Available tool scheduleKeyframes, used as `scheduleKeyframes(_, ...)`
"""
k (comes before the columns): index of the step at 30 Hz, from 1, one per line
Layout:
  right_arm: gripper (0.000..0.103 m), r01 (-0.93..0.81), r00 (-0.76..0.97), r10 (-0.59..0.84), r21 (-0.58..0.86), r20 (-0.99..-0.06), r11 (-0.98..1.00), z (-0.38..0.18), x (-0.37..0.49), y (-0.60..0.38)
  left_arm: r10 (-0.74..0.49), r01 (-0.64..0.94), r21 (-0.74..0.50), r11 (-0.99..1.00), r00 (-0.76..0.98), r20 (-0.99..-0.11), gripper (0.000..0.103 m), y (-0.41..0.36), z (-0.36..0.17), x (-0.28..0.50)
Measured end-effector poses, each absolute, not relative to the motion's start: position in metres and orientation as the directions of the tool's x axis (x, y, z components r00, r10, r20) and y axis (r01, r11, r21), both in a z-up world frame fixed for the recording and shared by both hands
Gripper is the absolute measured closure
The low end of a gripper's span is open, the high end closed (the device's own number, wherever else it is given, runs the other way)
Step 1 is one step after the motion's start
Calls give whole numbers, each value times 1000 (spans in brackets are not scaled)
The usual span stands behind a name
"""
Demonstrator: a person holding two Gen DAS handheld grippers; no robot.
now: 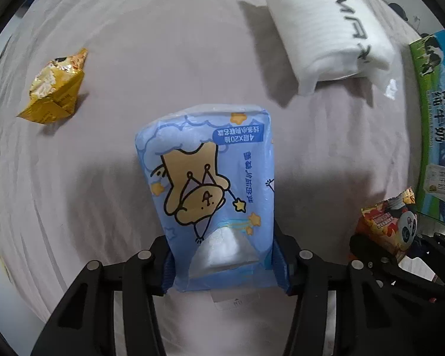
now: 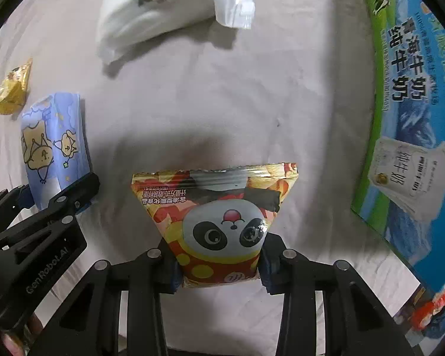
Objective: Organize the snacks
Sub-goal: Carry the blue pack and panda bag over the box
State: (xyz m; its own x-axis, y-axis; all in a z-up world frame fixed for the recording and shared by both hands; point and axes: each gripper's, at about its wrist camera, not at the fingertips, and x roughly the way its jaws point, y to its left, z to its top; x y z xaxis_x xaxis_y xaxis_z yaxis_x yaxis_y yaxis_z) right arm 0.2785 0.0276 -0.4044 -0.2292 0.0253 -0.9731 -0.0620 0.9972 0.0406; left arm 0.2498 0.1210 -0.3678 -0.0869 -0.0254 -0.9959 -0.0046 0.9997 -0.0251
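My left gripper [image 1: 222, 264] is shut on a blue tissue pack [image 1: 213, 184] printed with a cartoon bear, held just above the pale sheet. The same pack [image 2: 53, 145] shows at the left of the right wrist view, with the left gripper's black frame below it. My right gripper [image 2: 219, 270] is shut on a red and yellow panda snack bag [image 2: 219, 216], gripped by its lower end. That bag [image 1: 391, 222] appears at the right edge of the left wrist view. A crumpled yellow snack packet [image 1: 56, 89] lies on the sheet at far left.
A white bag with black lettering [image 1: 332, 29] lies at the back. A green and blue milk carton box [image 2: 415, 118] lies along the right side. Another red packet [image 2: 436, 305] shows at the lower right. A pale sheet [image 2: 222, 95] covers the surface.
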Motion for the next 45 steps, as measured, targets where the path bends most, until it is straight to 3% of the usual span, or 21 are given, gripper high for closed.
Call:
scheduleKeyframes(12, 62, -107, -120, 89, 102, -989, 989, -339, 254, 21, -54, 3, -54, 999, 34, -998, 54, 134, -304, 225)
scheduleKeyframes(21, 63, -106, -22, 206, 207, -978, 973, -261, 229, -6, -112, 35, -107, 994, 177, -978, 54, 127, -215, 210)
scheduleKeyframes(29, 63, -30, 97, 289, 288, -952, 957, -193, 207, -67, -215, 134, -185, 974, 262, -941, 54, 73, -143, 211)
scheduleKeyframes(37, 63, 110, 190, 249, 273, -950, 956, -156, 206, -179, -327, 265, -267, 927, 216, -920, 54, -29, -134, 240)
scheduleKeyframes(45, 63, 250, 167, 115, 155, -979, 956, -182, 220, -295, -329, 339, -278, 899, 101, -939, 53, -132, -171, 285)
